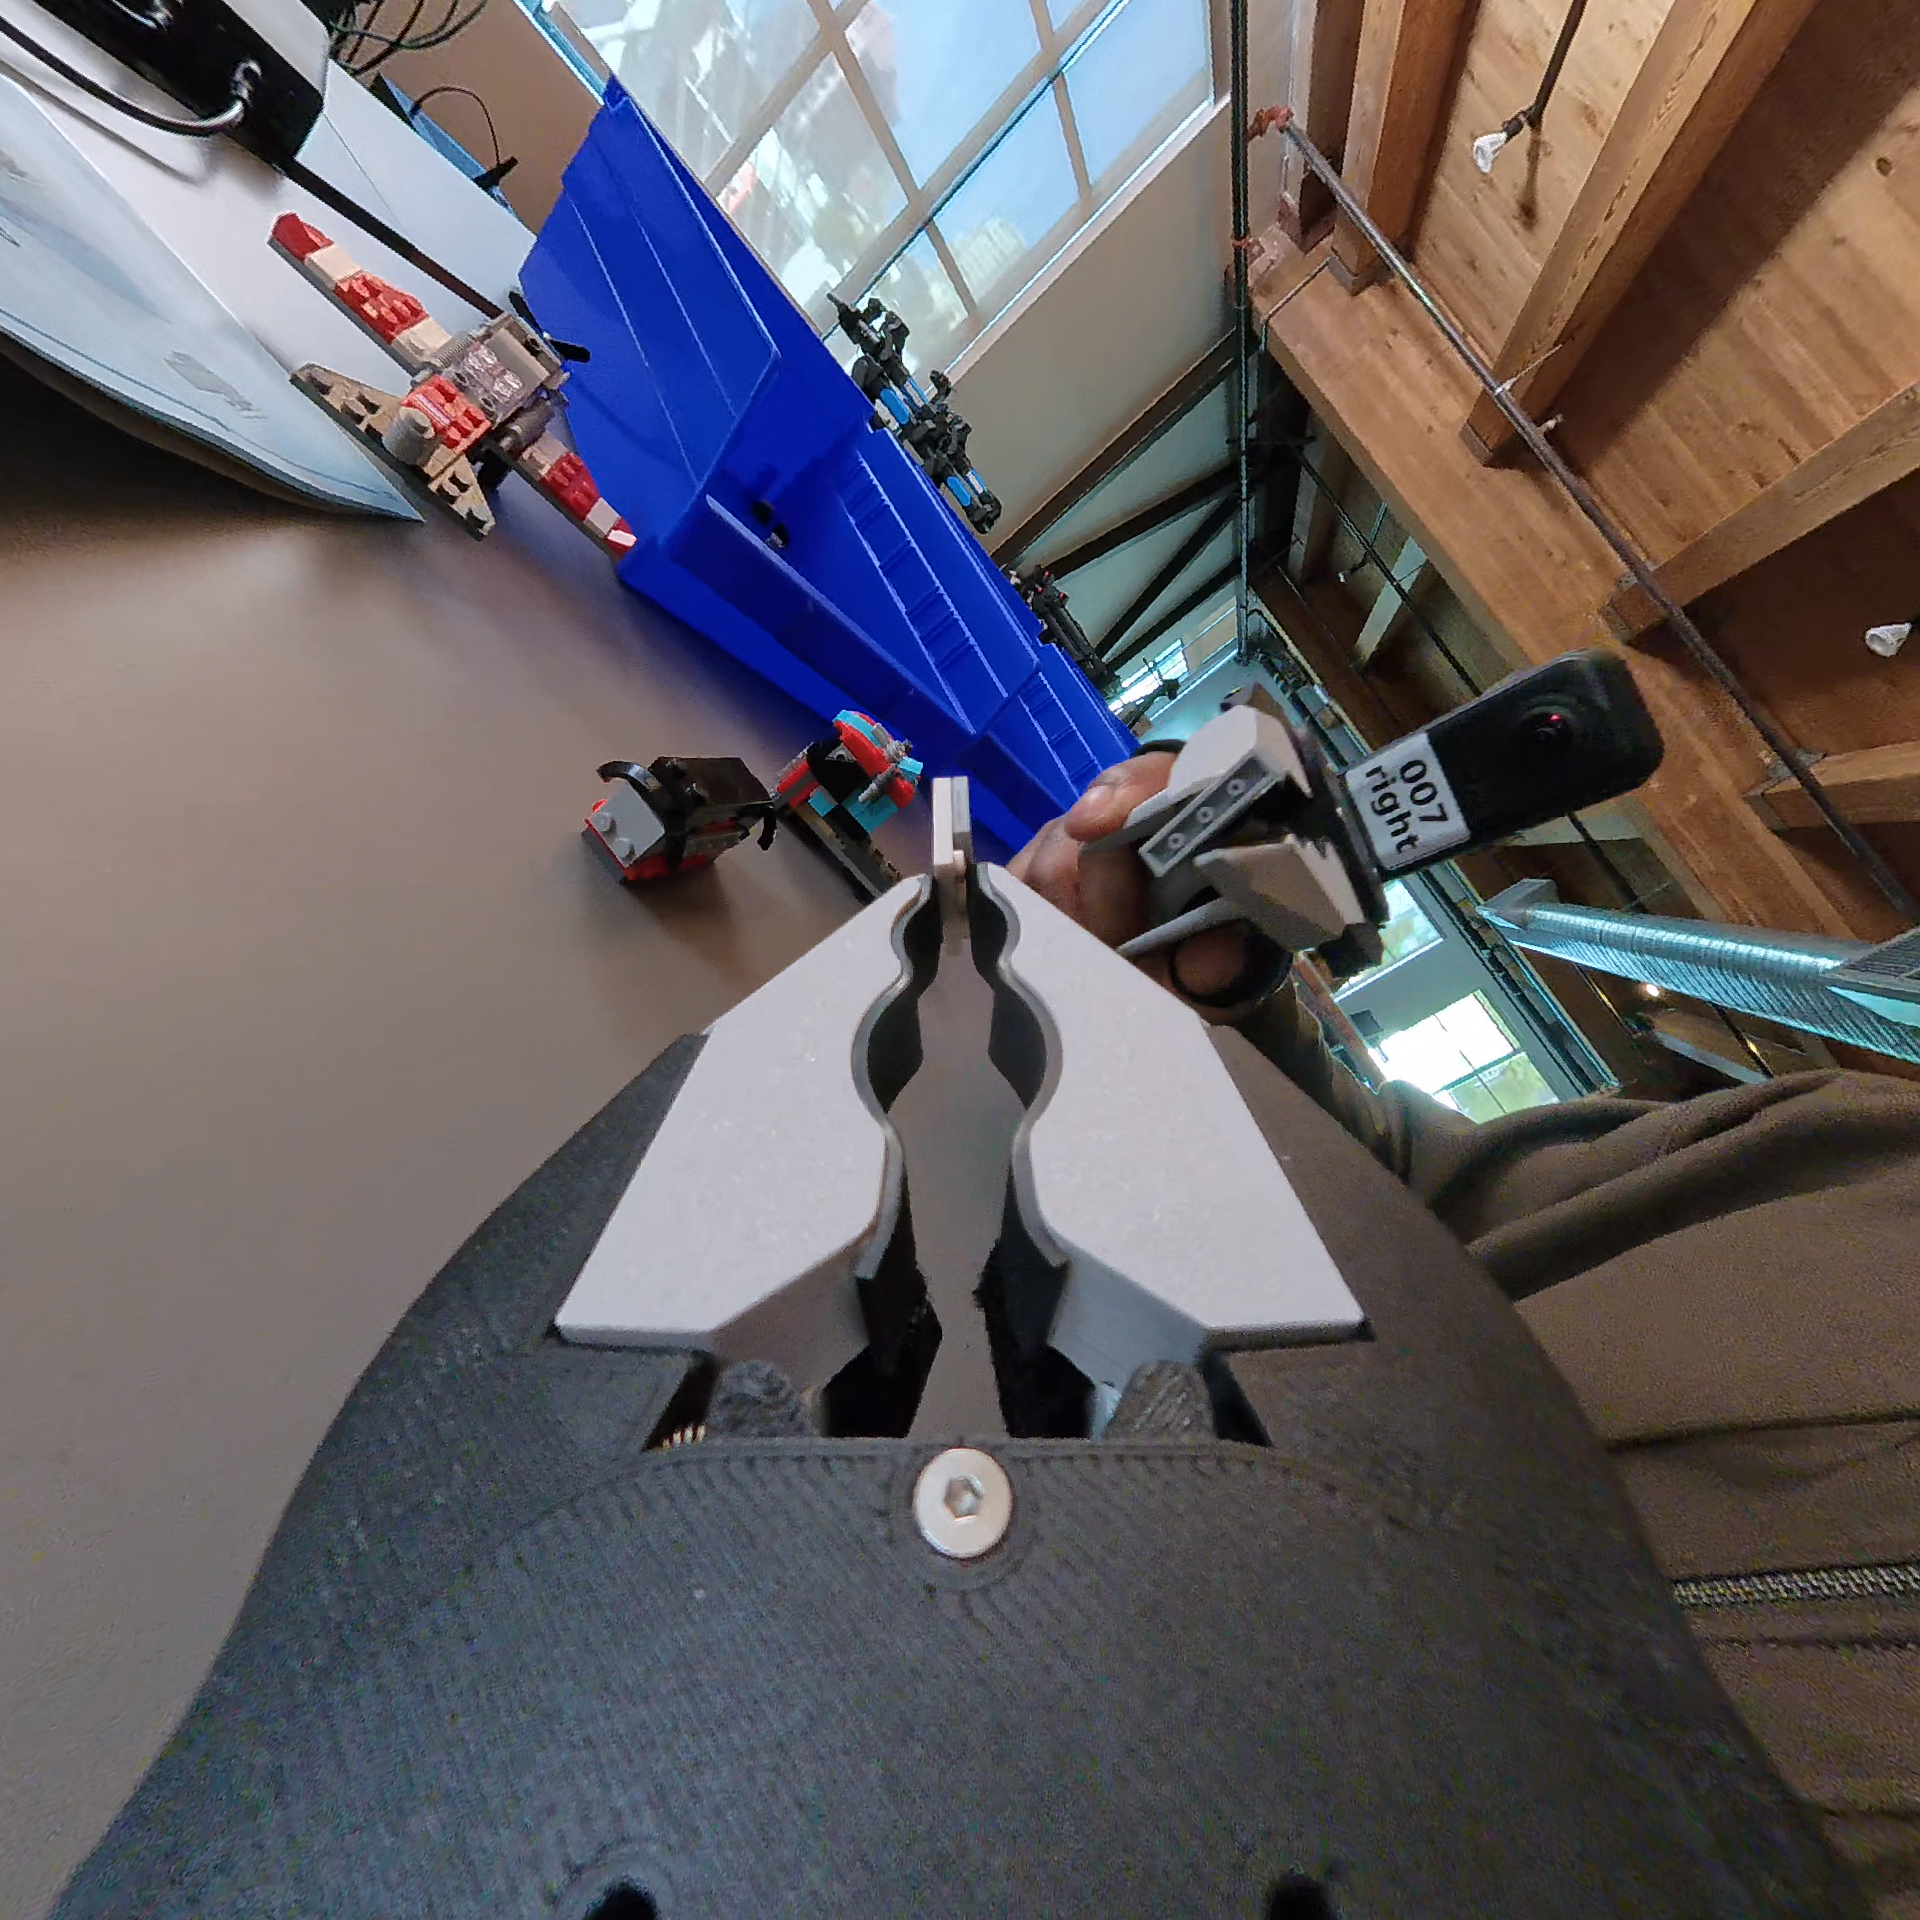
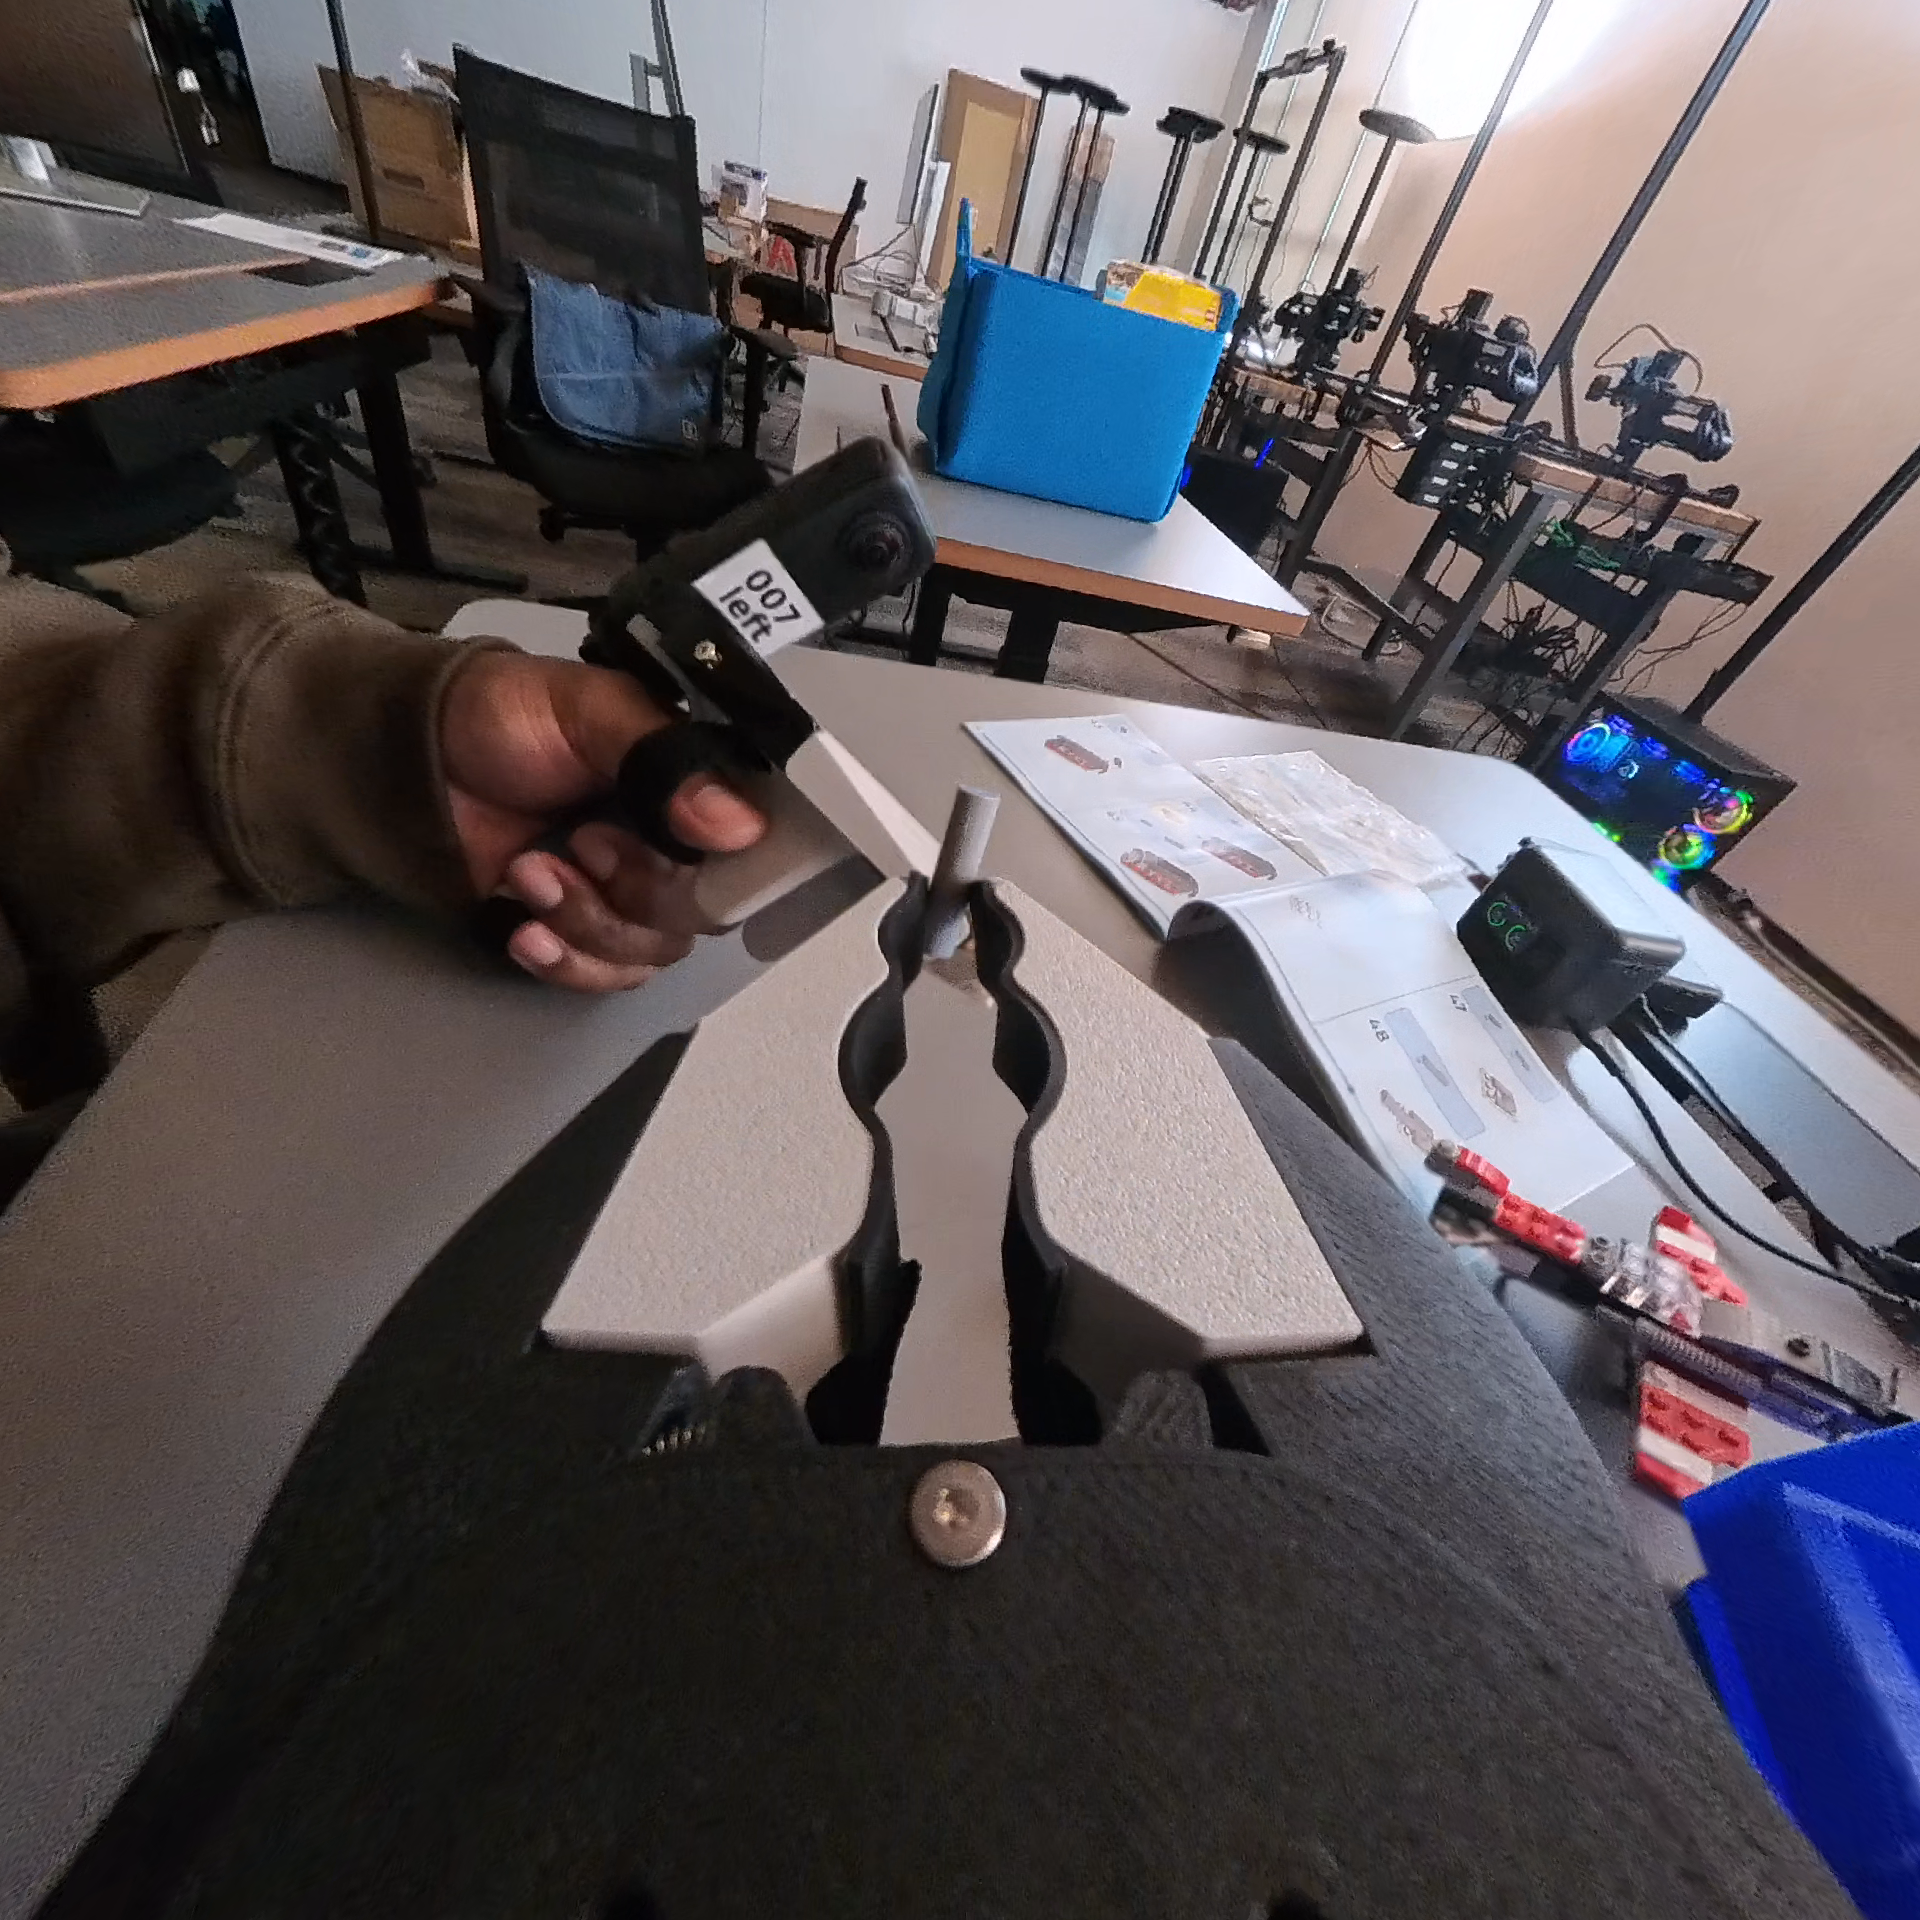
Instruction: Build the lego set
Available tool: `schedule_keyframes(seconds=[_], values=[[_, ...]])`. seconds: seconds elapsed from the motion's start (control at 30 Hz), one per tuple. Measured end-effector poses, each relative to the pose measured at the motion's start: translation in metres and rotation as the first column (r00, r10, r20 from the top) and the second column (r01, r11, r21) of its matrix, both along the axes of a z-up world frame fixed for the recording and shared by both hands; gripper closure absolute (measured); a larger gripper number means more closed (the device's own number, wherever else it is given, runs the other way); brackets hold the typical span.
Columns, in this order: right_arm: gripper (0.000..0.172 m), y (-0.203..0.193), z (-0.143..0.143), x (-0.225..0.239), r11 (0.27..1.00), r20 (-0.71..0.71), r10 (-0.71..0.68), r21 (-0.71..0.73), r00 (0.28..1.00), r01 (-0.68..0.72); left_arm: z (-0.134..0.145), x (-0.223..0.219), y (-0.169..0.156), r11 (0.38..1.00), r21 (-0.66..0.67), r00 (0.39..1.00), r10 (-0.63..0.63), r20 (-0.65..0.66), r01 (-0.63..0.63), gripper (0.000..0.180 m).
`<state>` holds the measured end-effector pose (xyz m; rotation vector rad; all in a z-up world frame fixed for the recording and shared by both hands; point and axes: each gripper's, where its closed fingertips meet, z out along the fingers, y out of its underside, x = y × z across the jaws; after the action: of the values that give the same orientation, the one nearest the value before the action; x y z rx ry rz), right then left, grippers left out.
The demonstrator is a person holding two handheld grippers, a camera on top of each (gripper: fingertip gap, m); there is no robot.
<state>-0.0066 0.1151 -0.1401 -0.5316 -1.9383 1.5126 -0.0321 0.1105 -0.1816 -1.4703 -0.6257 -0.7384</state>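
- Left gripper (image 1: 951,883): pale grey wedge fingers, wavy black inner pads, lower centre of frame.
- Black ribbed printed body with a silver hex screw (image 1: 961,1503).
- Right gripper (image 2: 945,894): same build.
- Olive-brown sleeve (image 2: 208,748), ribbed cuff, left of frame.

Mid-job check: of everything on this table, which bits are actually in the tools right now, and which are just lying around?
In hand:
- left tool: thin pale grey flat plastic plate, clamped at the tips
- right tool: long grey studded plastic brick, clamped

Lying about:
- red-and-white brick winged model
- small black, grey and red brick build
- red-and-teal brick build
- blue plastic bins
- open instruction booklet
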Motion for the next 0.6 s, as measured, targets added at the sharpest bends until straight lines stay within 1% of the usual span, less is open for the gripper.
schedule_keyframes(seconds=[0.13, 0.4, 0.6], values=[[0.162, 0.006, -0.011, 0.003, 0.998, 0.039, -0.011, -0.063, 0.999, 0.014, -0.002, 0.003, 0.002, 1.000, -0.016, 1.000, -0.011, -0.016, 0.011, 0.176], [0.162, 0.012, -0.012, 0.010, 0.999, 0.060, -0.022, -0.040, 0.998, 0.024, -0.005, 0.005, 0.004, 0.999, -0.034, 1.000, -0.026, 0.000, 0.026, 0.176], [0.162, 0.007, -0.015, 0.014, 1.000, 0.054, -0.004, -0.004, 0.999, 0.004, -0.008, 0.021, 0.008, 0.996, -0.045, 0.996, -0.077, 0.048, 0.079, 0.176]])
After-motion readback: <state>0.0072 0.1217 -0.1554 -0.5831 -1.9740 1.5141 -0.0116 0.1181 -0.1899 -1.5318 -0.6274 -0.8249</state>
